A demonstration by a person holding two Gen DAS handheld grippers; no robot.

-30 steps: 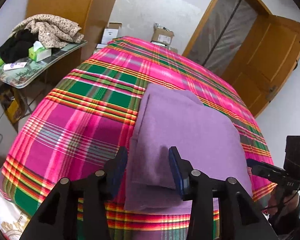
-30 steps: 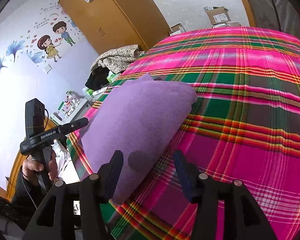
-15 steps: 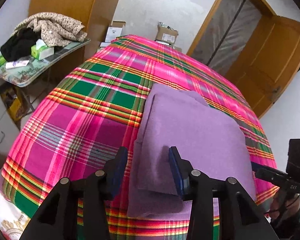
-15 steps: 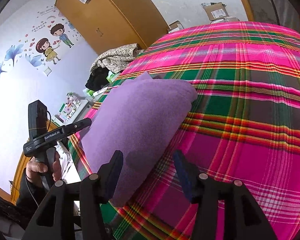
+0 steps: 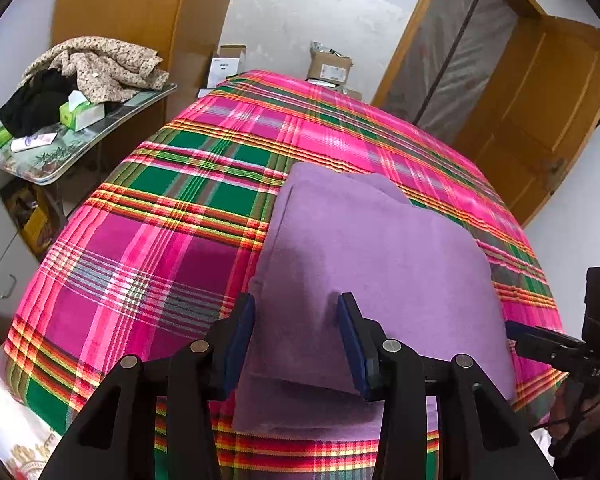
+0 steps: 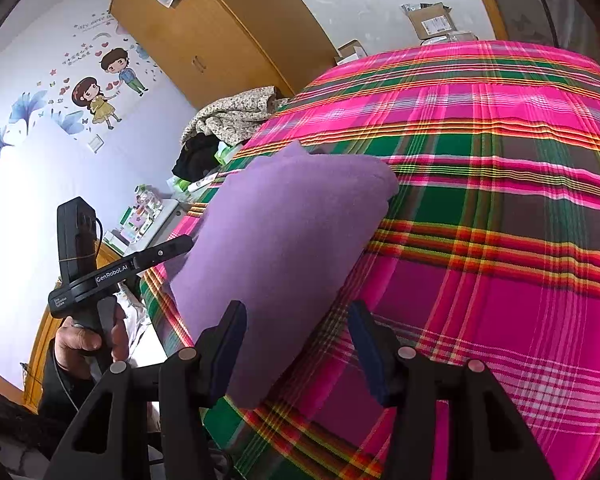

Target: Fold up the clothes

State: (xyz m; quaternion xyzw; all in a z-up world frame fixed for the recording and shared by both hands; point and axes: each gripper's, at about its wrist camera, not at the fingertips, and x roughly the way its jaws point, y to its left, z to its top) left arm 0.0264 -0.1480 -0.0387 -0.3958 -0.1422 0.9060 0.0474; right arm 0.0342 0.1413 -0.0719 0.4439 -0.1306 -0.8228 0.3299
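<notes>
The folded purple cloth [image 5: 372, 264] lies beyond both grippers' fingertips near the bed [image 5: 148, 240] edge, bare plaid beyond. Left gripper [image 5: 296, 336] and right gripper [image 6: 296, 344] hover released, empty. Nothing has shifted noticeably.

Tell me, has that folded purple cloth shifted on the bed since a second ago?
No. The purple cloth lies on the same stripes of the plaid bedspread as before; its far corner meets the same green band.

"GenRobot.AI" stands on the left gripper [image 6: 162, 254]; smaller print seems unreadable.
</notes>
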